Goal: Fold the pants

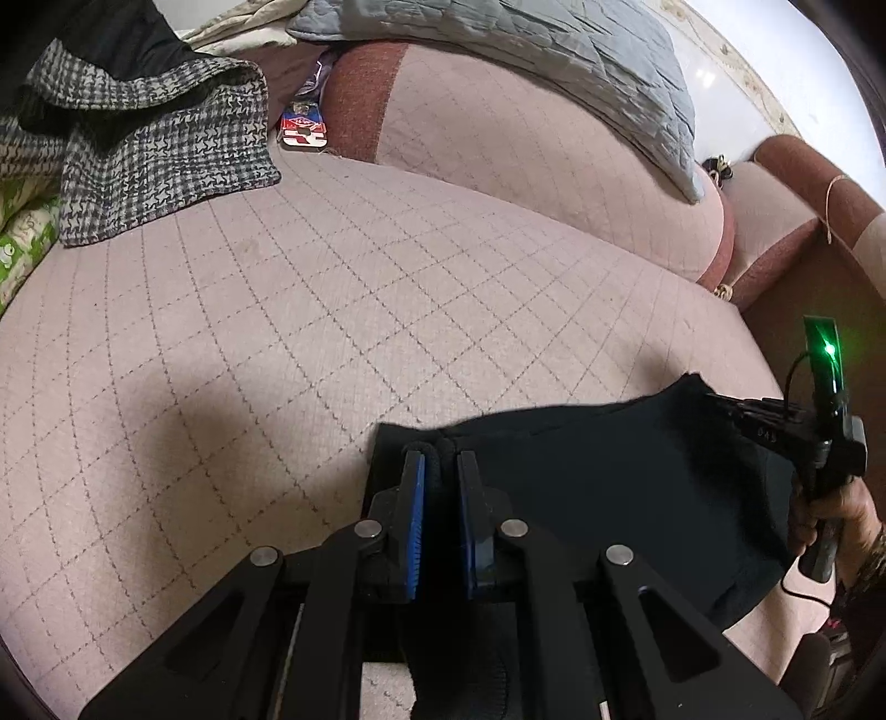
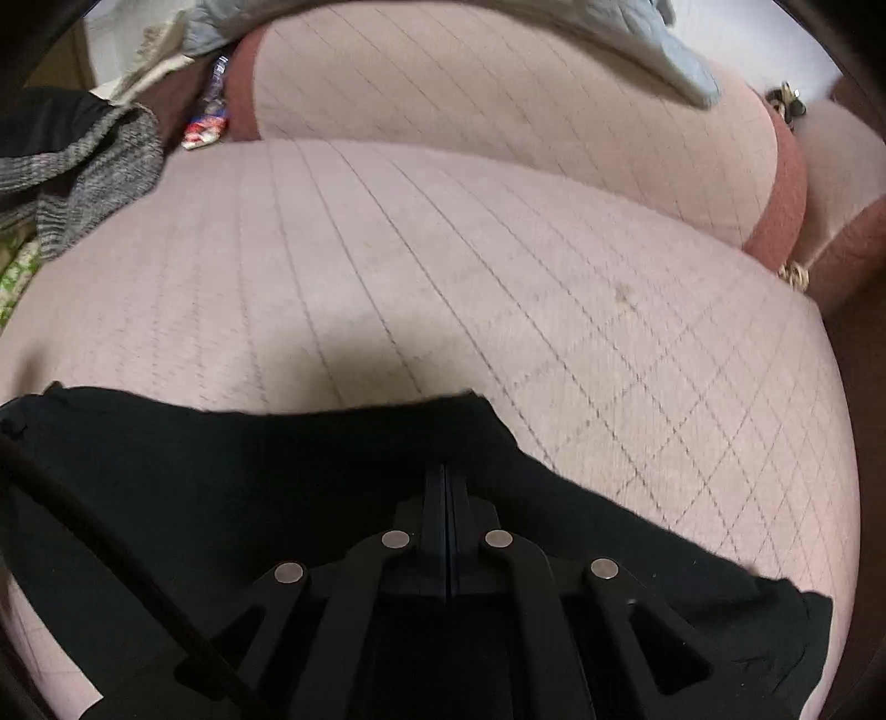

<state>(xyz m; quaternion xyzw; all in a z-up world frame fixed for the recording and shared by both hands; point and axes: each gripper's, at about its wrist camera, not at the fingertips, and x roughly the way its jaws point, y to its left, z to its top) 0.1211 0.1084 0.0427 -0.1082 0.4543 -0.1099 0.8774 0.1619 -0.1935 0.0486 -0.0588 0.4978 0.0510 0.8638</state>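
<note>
The black pants [image 1: 609, 459] lie on the pink quilted sofa seat [image 1: 332, 310] at the near edge. My left gripper [image 1: 440, 459] is shut on a thick fold of the pants' edge, black cloth showing between its blue pads. My right gripper [image 1: 714, 399] shows at the right of the left wrist view, its fingers on the pants' far corner. In the right wrist view the right gripper [image 2: 446, 471] has its jaws pressed together over the pants [image 2: 221, 471], whose edge runs across the seat [image 2: 443, 266].
A houndstooth garment [image 1: 160, 149] and a black one lie at the seat's left back. A grey quilted blanket [image 1: 526, 50] drapes the backrest. A red and blue packet [image 1: 302, 127] sits in the crease. A green printed cloth [image 1: 22, 243] is at far left.
</note>
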